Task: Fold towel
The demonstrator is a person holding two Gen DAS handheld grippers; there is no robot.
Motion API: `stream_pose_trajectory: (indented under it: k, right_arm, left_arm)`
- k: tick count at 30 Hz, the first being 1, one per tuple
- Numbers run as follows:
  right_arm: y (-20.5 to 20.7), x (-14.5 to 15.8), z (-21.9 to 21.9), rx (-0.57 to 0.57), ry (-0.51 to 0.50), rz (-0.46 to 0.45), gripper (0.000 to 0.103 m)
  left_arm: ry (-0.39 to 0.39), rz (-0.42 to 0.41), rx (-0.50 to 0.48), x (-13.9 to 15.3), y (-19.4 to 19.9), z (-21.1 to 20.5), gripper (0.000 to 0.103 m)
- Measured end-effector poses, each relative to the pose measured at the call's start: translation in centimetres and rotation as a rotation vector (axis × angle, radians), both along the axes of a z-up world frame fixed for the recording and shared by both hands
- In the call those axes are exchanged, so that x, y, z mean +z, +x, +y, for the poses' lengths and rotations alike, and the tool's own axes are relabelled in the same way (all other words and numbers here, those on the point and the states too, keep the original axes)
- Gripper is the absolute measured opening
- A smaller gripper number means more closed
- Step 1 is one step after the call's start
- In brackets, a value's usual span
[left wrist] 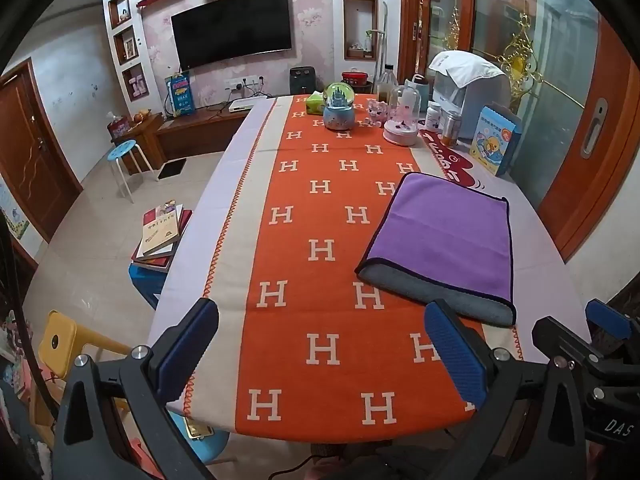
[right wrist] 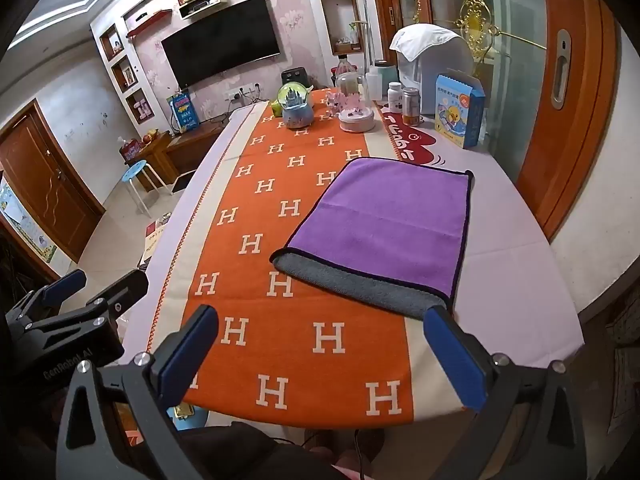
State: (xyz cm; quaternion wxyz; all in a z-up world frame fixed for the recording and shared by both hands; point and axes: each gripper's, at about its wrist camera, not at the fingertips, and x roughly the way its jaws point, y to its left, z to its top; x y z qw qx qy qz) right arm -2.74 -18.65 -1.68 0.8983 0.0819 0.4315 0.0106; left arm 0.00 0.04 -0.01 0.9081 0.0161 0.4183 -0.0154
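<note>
A purple towel [left wrist: 444,236] with a dark hem lies folded flat on the right side of the table, its grey underside showing along the near edge. It also shows in the right wrist view [right wrist: 384,220]. My left gripper [left wrist: 320,344] is open and empty, held above the near table edge, left of and short of the towel. My right gripper [right wrist: 320,344] is open and empty, also near the front edge, with its right fingertip close to the towel's near right corner. The right gripper shows at the far right of the left view [left wrist: 580,344].
The table has an orange H-patterned runner [left wrist: 320,216]. At its far end stand a snow globe [left wrist: 339,106], a glass dome [left wrist: 403,120], bottles, a blue box [left wrist: 494,140] and a white appliance [left wrist: 472,84]. Books [left wrist: 162,232] and stools sit left of the table.
</note>
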Motion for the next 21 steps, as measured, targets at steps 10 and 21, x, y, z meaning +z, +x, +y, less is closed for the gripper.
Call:
stream_pose_trajectory:
  k: [10,21]
  right_arm:
    - [0.0,0.0,0.0,0.001,0.000,-0.002,0.103]
    - [0.1,-0.1,0.3,0.001,-0.002,0.000,0.103]
  left_arm:
    - [0.014,0.001,-0.005,-0.1,0.5,0.3,0.102]
    - [0.017,-0.002,0.008,1.0,0.6,1.1,0.102]
